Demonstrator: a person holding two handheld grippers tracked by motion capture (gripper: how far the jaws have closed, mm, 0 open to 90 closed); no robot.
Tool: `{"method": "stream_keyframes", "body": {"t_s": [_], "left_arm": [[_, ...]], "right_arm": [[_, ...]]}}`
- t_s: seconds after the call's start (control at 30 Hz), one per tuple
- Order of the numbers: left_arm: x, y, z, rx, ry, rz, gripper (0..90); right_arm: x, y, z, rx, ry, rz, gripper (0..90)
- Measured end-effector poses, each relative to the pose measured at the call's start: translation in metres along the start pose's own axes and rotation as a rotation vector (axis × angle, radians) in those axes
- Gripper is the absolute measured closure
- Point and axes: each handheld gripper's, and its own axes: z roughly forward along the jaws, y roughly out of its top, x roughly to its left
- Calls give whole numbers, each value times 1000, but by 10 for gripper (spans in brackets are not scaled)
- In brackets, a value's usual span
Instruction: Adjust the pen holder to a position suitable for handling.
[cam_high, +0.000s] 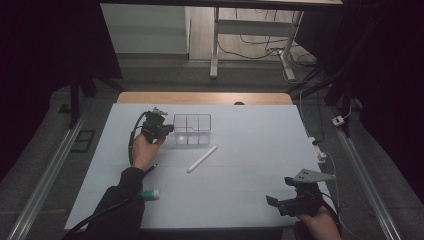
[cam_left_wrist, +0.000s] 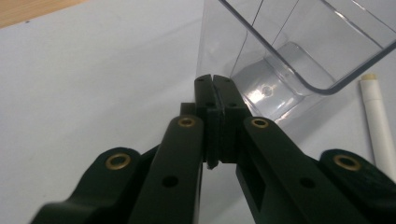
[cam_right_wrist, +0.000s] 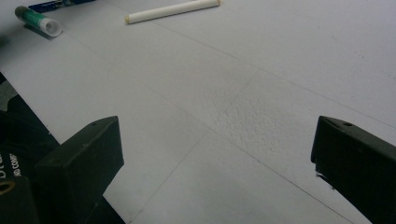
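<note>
A clear plastic box (cam_high: 192, 129) with several compartments stands on the white table (cam_high: 240, 150). My left gripper (cam_high: 169, 129) is at its left side. In the left gripper view the box (cam_left_wrist: 299, 51) rises just past my left gripper (cam_left_wrist: 215, 80), whose jaws are shut together with nothing between them, tips close to the box's near wall. A white stick (cam_high: 202, 158) lies in front of the box, and its end (cam_left_wrist: 376, 121) lies on the table right of the box. My right gripper (cam_high: 280, 194) rests near the table's front right with its jaws wide apart, open over bare table (cam_right_wrist: 215, 154).
A green tube with a white cap (cam_high: 150, 194) lies near the front left by the person's sleeve; the tube (cam_right_wrist: 39, 21) and the white stick (cam_right_wrist: 173, 10) lie far off in the right gripper view. Cables and a small white device (cam_high: 320, 152) sit at the table's right edge.
</note>
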Motion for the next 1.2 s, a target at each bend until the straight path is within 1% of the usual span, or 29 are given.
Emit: {"method": "stream_keyframes", "body": {"t_s": [0.13, 0.23, 0.3, 0.37, 0.43, 0.47, 0.5, 0.57, 0.63, 0.67, 0.73, 0.8, 0.83, 0.87, 0.93, 1.0, 1.03, 1.07, 1.1, 1.13, 1.17, 1.2], "left_arm": [[-1, 1, 0, 1, 1, 9, 883], [0, 1, -6, 1, 18, 23, 841], [0, 1, -12, 3, 33, 39, 792], [0, 1, -19, -5, 32, 47, 715], [0, 0, -26, -18, 28, 51, 656], [0, 0, -26, -18, 28, 51, 615], [-1, 0, -31, -24, 33, 54, 576], [-2, -2, -37, -27, 19, 60, 520], [-3, -2, -40, -27, 14, 66, 453], [-5, -4, -44, -26, -7, 79, 430], [-9, -7, -49, -26, -22, 104, 402], [-11, -10, -54, -25, -42, 118, 358], [-11, -10, -54, -25, -42, 118, 339], [-13, -13, -58, -20, -58, 127, 312], [-14, -15, -60, -13, -67, 124, 235], [-16, -19, -65, -17, -56, 119, 170], [-16, -21, -68, -22, -64, 112, 148], [-16, -23, -71, -27, -79, 103, 148], [-16, -25, -74, -30, -94, 93, 127], [-16, -29, -79, -38, -118, 79, 92], [-16, -29, -79, -38, -118, 79, 83], [-17, -32, -81, -39, -132, 73, 76]], "right_arm": [[0, 0, 0, -2, 0, 0, 19], [0, 0, 0, -3, 0, 1, 19], [0, 0, 0, -3, 0, 1, 19], [0, 0, 0, -2, -1, 0, 19], [0, 0, 0, -2, 0, -2, 19], [0, 0, 0, -1, -1, -2, 19], [1, 0, 0, -3, 0, -2, 19], [1, 0, 0, 0, -2, -3, 19], [1, 0, 0, -2, -1, -2, 19], [1, 0, 0, -2, -1, -1, 19], [1, 0, 0, -2, -1, -2, 19], [1, 0, 0, 0, -3, -2, 19], [1, 0, 0, 0, -4, -3, 19], [1, 0, 0, 1, -6, -3, 19], [1, 0, 0, 3, -6, -2, 19], [1, 0, 0, 2, -7, -2, 19], [1, 0, 0, 2, -7, -2, 19], [1, 0, 0, 2, -7, -2, 19], [1, 0, 0, 2, -7, -2, 19], [1, 0, 0, 2, -7, -2, 19], [1, 0, 0, 2, -7, -2, 19], [1, 0, 0, 1, -7, -3, 19]]}}
